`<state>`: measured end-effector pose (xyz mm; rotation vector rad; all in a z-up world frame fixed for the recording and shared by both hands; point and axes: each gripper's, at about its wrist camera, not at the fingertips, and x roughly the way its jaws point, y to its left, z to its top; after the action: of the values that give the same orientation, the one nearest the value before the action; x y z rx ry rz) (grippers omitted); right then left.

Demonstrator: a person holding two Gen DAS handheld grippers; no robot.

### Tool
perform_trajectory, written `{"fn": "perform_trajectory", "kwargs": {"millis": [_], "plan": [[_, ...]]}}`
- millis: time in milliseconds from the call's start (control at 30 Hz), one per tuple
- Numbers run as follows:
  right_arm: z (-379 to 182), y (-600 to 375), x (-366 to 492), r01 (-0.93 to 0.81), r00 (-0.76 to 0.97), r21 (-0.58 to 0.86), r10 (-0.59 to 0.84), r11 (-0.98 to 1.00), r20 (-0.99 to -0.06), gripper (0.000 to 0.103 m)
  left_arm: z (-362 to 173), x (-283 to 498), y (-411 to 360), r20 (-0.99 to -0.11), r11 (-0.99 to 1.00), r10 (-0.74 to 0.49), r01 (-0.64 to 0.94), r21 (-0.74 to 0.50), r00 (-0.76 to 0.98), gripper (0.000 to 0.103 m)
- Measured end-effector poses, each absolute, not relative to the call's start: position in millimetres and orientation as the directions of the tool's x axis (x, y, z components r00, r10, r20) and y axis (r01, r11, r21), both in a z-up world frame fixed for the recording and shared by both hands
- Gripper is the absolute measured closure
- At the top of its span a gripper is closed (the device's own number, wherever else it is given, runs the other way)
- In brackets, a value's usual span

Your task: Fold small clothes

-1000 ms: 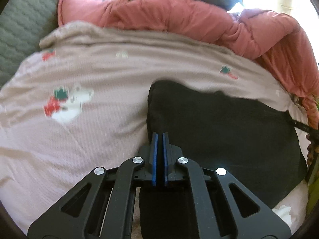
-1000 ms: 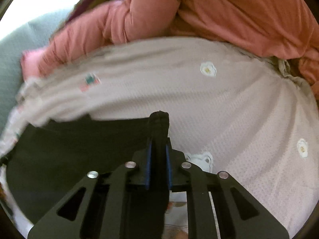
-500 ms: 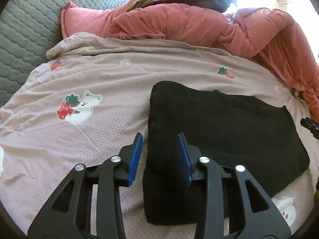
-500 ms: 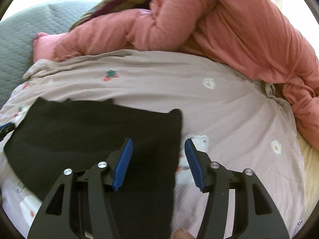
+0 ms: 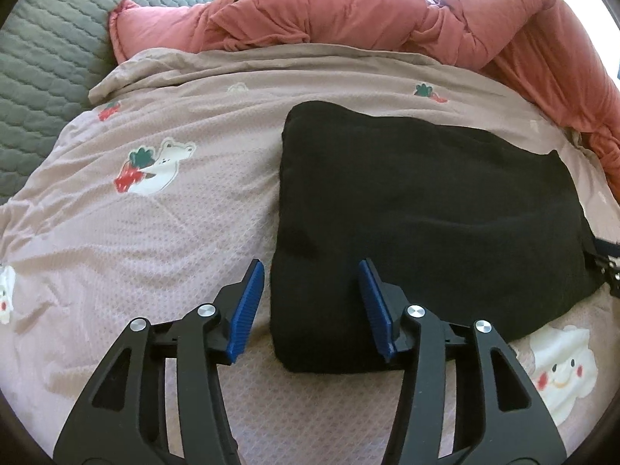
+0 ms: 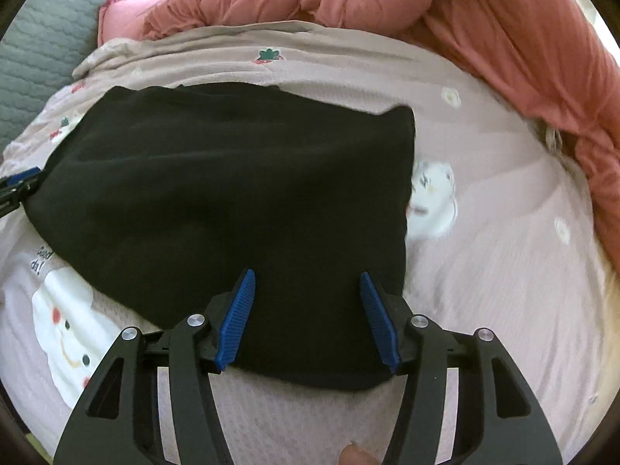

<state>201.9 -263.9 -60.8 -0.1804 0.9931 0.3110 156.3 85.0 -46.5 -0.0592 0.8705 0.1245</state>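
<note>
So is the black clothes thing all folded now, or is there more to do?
Mostly done, it seems: the black garment lies flat as a neat folded rectangle on the pink blanket. Nothing is held: the left tool is opening over its corner, the right tool stands open. Possibly one more fold remains; no other small clothes show.

Garment [image 5: 426, 209] plain black. Sheet [image 5: 162, 248] under it dusty pink, printed with white bears and red strawberries. Quilt [image 5: 387, 19] behind: salmon. Gripper pads [image 5: 248, 306] blue, arms black.
</note>
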Motion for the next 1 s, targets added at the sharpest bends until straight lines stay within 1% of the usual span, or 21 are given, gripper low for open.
{"fn": "perform_trajectory", "kwargs": {"millis": [200, 367, 400, 433, 567, 600, 633, 700, 800, 867, 933, 967, 1000], "plan": [[-65, -271, 189, -0.313, 0.499, 0.002, 0.166, 0.950, -0.851, 0.048, -46, 145, 88, -0.766, 0.989, 0.089, -0.147, -0.007, 0.636, 0.057], [-54, -274, 178, -0.310, 0.526, 0.009, 0.179, 0.951, -0.832, 0.048, -38, 134, 88, -0.759, 0.988, 0.076, -0.150, -0.029, 0.647, 0.056], [-50, -274, 175, -0.311, 0.533, 0.021, 0.193, 0.950, -0.824, 0.045, -36, 132, 88, -0.758, 0.988, 0.070, -0.148, -0.035, 0.649, 0.054], [-48, -275, 173, -0.310, 0.537, 0.028, 0.200, 0.950, -0.820, 0.039, -34, 129, 87, -0.755, 0.988, 0.067, -0.148, -0.041, 0.652, 0.051], [-34, -274, 163, -0.320, 0.562, 0.045, 0.227, 0.947, -0.795, 0.033, -28, 124, 84, -0.749, 0.989, 0.054, -0.141, -0.052, 0.660, 0.043], [-29, -273, 160, -0.320, 0.573, 0.043, 0.229, 0.946, -0.787, 0.024, -27, 123, 83, -0.748, 0.989, 0.053, -0.139, -0.053, 0.661, 0.040], [-26, -273, 159, -0.322, 0.581, 0.043, 0.233, 0.946, -0.780, 0.020, -25, 122, 82, -0.747, 0.989, 0.052, -0.138, -0.054, 0.663, 0.038], [-19, -272, 156, -0.328, 0.594, 0.046, 0.243, 0.944, -0.767, 0.018, -22, 120, 81, -0.742, 0.989, 0.046, -0.136, -0.061, 0.668, 0.036], [-9, -269, 153, -0.336, 0.612, 0.042, 0.252, 0.941, -0.749, 0.013, -18, 117, 80, -0.738, 0.989, 0.041, -0.133, -0.066, 0.673, 0.029], [-3, -265, 149, -0.348, 0.619, 0.043, 0.264, 0.937, -0.740, 0.011, -14, 115, 80, -0.732, 0.989, 0.041, -0.132, -0.067, 0.680, 0.024], [3, -261, 147, -0.363, 0.624, 0.047, 0.280, 0.931, -0.729, 0.009, -10, 113, 80, -0.726, 0.989, 0.047, -0.135, -0.064, 0.686, 0.016], [5, -258, 145, -0.373, 0.625, 0.055, 0.295, 0.926, -0.722, 0.008, -9, 113, 80, -0.724, 0.989, 0.047, -0.136, -0.065, 0.689, 0.015], [8, -254, 144, -0.384, 0.625, 0.062, 0.309, 0.921, -0.717, 0.007, -7, 113, 80, -0.721, 0.988, 0.048, -0.137, -0.065, 0.691, 0.011]]}}
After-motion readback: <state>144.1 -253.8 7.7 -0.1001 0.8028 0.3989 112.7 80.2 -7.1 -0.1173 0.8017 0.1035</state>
